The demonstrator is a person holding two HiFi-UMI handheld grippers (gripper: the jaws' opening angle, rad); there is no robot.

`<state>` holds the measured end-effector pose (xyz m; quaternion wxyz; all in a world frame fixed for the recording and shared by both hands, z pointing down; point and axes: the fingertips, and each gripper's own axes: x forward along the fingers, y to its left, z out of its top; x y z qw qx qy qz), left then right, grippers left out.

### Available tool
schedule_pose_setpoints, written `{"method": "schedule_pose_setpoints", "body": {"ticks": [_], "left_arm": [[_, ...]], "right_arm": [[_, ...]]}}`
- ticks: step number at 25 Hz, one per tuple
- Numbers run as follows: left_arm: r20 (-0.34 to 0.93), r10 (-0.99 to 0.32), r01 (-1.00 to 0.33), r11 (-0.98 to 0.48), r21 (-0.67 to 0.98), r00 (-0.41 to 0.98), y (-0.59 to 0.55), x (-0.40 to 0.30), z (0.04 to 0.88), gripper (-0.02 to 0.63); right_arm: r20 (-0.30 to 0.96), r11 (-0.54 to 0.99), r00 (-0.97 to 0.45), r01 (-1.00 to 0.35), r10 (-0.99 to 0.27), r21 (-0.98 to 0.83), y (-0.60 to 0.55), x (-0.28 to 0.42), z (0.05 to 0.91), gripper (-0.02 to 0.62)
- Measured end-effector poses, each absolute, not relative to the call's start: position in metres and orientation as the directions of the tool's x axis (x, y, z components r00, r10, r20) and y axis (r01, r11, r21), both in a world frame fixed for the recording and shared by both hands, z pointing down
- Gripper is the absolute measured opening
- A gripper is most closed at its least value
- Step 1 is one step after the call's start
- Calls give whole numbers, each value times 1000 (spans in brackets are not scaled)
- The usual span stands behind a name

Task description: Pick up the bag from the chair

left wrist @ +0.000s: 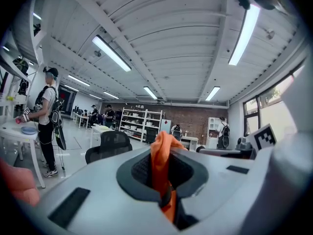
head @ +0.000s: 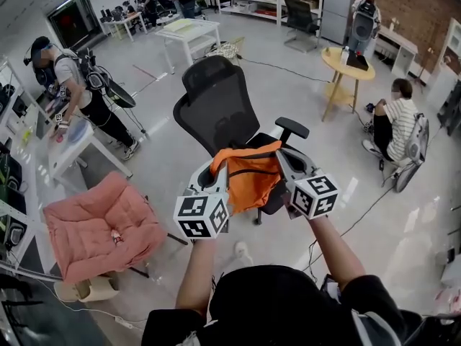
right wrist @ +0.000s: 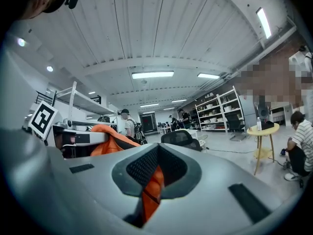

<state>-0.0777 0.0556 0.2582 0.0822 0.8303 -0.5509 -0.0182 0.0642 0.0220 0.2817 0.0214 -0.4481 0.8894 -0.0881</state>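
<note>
I grip the orange bag [head: 252,182] with left gripper [head: 217,170] and right gripper [head: 286,164], each clamped on its fabric, the black office chair [head: 216,103] behind it.

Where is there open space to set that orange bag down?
Open grey floor lies between the black chair and the seated person. The pink cushion at lower left is nearly bare. The white table at left is busy, a standing person at it.
</note>
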Motion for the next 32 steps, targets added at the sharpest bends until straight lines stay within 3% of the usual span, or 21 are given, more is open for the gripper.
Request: {"method": "schedule_pose_setpoints", "body": {"ticks": [32], "left_arm": [[43, -925, -919, -368, 143, 377, 87, -71, 258, 20]], "right_arm": [[-3, 601, -607, -788, -795, -134, 53, 72, 278, 1]]}}
